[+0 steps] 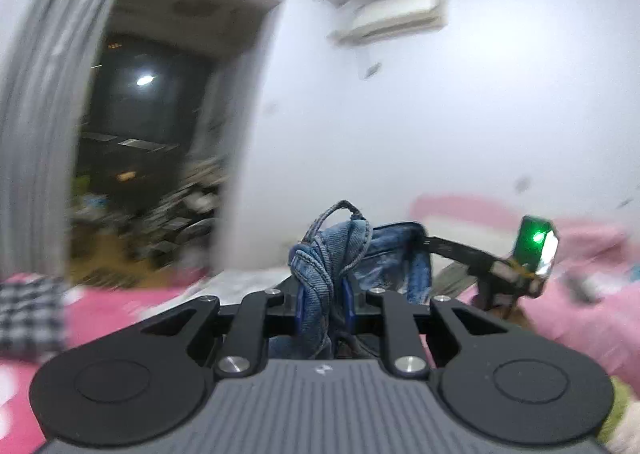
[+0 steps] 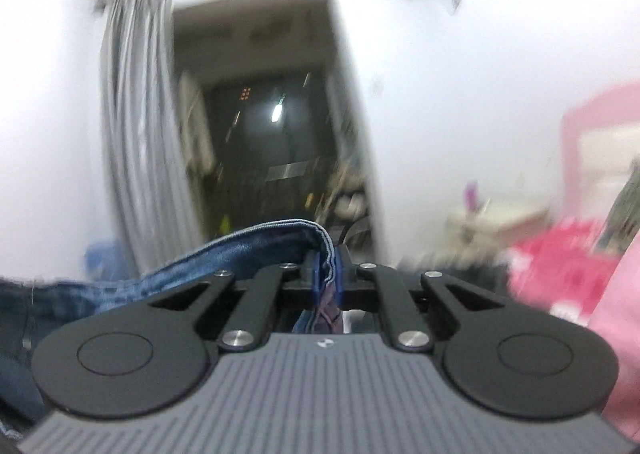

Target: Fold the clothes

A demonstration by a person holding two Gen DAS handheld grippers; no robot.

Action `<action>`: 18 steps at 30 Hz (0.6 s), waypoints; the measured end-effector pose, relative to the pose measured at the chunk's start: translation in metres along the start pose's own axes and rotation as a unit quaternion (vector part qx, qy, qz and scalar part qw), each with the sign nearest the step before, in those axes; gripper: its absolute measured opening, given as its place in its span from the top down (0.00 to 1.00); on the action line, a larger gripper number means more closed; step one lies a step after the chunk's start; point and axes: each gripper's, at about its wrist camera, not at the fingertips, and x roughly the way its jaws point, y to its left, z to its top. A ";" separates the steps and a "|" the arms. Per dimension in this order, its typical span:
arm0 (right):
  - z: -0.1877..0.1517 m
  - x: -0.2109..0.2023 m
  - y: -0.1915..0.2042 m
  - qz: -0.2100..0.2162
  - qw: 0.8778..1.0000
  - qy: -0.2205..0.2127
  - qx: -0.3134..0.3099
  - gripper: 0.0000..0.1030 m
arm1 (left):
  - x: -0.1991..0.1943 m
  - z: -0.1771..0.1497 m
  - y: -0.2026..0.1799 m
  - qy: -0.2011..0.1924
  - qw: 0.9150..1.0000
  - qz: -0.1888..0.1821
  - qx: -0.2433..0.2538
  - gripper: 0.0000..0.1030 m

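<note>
Left gripper (image 1: 323, 304): blue pads clamped on bunched denim, stitched belt loop standing up. Right gripper (image 2: 326, 280): jaws pinched on a hemmed edge of the same jeans (image 2: 248, 250), which are held aloft. Behind: pink bedding (image 1: 120, 306), pleated grey curtain (image 2: 140, 113), dark doorway (image 2: 272, 113).
</note>
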 end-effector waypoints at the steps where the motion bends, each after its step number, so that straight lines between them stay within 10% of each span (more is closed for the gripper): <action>1: 0.020 -0.007 -0.007 -0.009 1.000 -0.022 -0.004 0.95 | 0.006 0.012 -0.006 -0.006 0.999 -0.029 -0.012 0.82; 11: 0.179 -0.082 -0.037 -0.030 0.975 -0.219 -0.024 0.95 | 0.021 0.076 -0.036 -0.067 0.968 -0.227 -0.088 0.84; 18: 0.129 -0.029 -0.006 -0.006 0.986 -0.147 -0.074 0.94 | 0.009 0.020 0.015 -0.045 0.981 -0.141 -0.123 0.84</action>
